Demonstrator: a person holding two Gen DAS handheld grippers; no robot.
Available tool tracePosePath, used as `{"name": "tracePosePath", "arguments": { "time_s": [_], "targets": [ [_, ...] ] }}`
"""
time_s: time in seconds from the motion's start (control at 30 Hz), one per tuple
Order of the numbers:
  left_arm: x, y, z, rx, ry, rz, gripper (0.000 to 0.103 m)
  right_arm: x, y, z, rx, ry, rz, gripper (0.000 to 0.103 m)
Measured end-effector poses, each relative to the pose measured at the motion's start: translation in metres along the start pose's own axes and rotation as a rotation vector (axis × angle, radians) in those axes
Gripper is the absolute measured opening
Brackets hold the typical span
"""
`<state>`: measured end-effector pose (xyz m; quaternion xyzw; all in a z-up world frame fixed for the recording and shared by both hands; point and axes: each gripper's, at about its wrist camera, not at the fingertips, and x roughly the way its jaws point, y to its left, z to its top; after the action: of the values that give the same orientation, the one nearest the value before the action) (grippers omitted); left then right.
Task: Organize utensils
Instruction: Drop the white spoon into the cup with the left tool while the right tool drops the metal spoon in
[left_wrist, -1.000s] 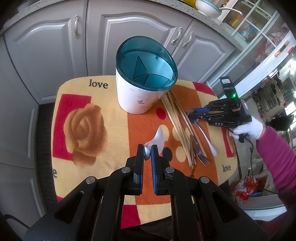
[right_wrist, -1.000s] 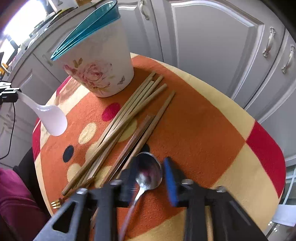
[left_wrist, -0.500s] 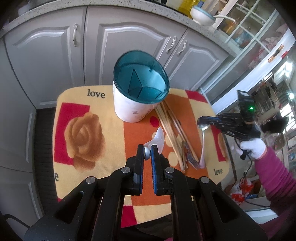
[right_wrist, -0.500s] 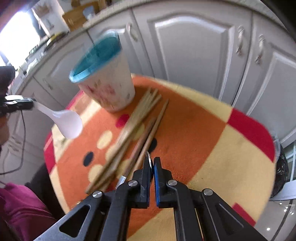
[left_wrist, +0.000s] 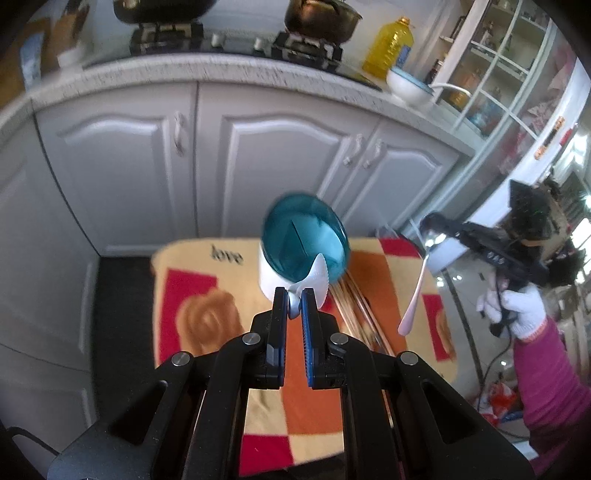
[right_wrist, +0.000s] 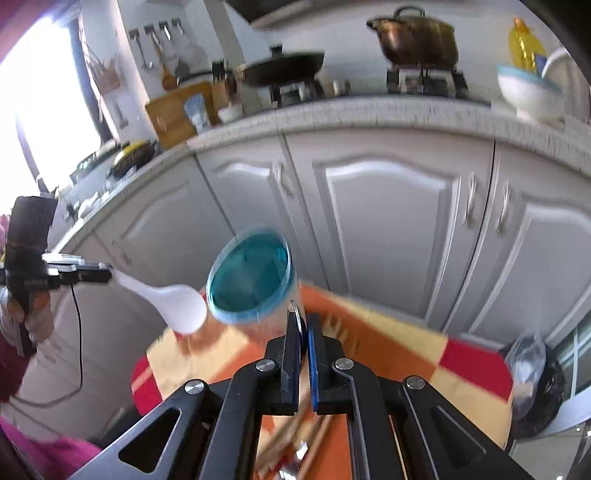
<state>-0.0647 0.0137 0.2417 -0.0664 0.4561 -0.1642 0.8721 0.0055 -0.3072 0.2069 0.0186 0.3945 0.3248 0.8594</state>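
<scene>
Since the earlier frame both my tools rose off the orange patterned cloth (left_wrist: 317, 413). The round teal-rimmed holder (left_wrist: 304, 242) sat ahead of both, below. Left gripper (left_wrist: 294, 306) pinched the glossy white plastic spoon (right_wrist: 173, 301); right gripper (right_wrist: 303, 325) clamped the slim metal spoon (left_wrist: 419, 286), handle dangling.

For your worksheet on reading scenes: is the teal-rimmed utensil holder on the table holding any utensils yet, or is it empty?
Empty. The utensil holder shows only bare dividers inside; the white spoon and metal spoon hang in the grippers, outside it.
</scene>
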Motion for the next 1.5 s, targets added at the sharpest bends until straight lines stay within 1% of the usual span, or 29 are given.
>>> {"name": "tracePosePath", "arguments": {
  "time_s": [0.1,0.17,0.3,0.37,0.47,0.63,0.77,0.97,1.1,1.2,1.27,1.3,1.33,1.37,1.4,1.43,1.47,1.5],
  "targets": [
    [0.007,-0.001,0.018,0.016,-0.008,0.042,0.006,0.002,0.010,0.031,0.006,-0.068,-0.041,0.004],
    [0.017,-0.002,0.029,0.027,0.001,0.068,0.006,0.008,0.019,0.048,-0.004,-0.108,-0.074,0.003],
    [0.039,-0.008,0.047,0.067,0.035,0.122,0.006,0.029,0.033,0.081,-0.036,-0.162,-0.148,0.003],
    [0.050,-0.010,0.052,0.083,0.056,0.141,0.006,0.042,0.040,0.094,-0.074,-0.175,-0.188,0.003],
    [0.066,-0.012,0.055,0.103,0.085,0.163,0.006,0.062,0.049,0.100,-0.139,-0.174,-0.251,0.004],
    [0.094,-0.010,0.055,0.108,0.128,0.191,0.006,0.096,0.054,0.092,-0.206,-0.129,-0.294,0.003],
    [0.110,-0.009,0.053,0.096,0.145,0.196,0.006,0.118,0.047,0.077,-0.199,-0.069,-0.277,0.004],
    [0.129,-0.014,0.046,0.090,0.151,0.219,0.006,0.128,0.048,0.062,-0.190,-0.012,-0.243,0.005],
    [0.138,-0.016,0.042,0.070,0.164,0.217,0.006,0.136,0.047,0.051,-0.164,0.033,-0.206,0.005],
    [0.142,-0.016,0.040,0.040,0.171,0.197,0.007,0.138,0.043,0.044,-0.117,0.063,-0.177,0.006],
    [0.142,-0.012,0.040,-0.002,0.173,0.173,0.008,0.134,0.041,0.042,-0.096,0.060,-0.164,0.007],
    [0.142,-0.010,0.039,-0.020,0.171,0.160,0.008,0.132,0.040,0.041,-0.080,0.060,-0.154,0.009],
    [0.142,-0.008,0.039,-0.035,0.168,0.145,0.009,0.130,0.038,0.040,-0.065,0.061,-0.144,0.015],
    [0.141,-0.007,0.040,-0.045,0.165,0.134,0.012,0.128,0.037,0.040,-0.048,0.059,-0.141,0.020],
    [0.139,-0.005,0.040,-0.057,0.161,0.124,0.019,0.125,0.035,0.039,-0.034,0.056,-0.135,0.030],
    [0.138,-0.005,0.040,-0.066,0.157,0.118,0.024,0.122,0.034,0.039,-0.025,0.052,-0.129,0.034],
    [0.135,-0.003,0.040,-0.082,0.147,0.108,0.032,0.120,0.034,0.038,-0.017,0.047,-0.127,0.034],
    [0.133,0.000,0.040,-0.093,0.140,0.102,0.035,0.117,0.033,0.037,-0.011,0.048,-0.129,0.034]
  ]
}}
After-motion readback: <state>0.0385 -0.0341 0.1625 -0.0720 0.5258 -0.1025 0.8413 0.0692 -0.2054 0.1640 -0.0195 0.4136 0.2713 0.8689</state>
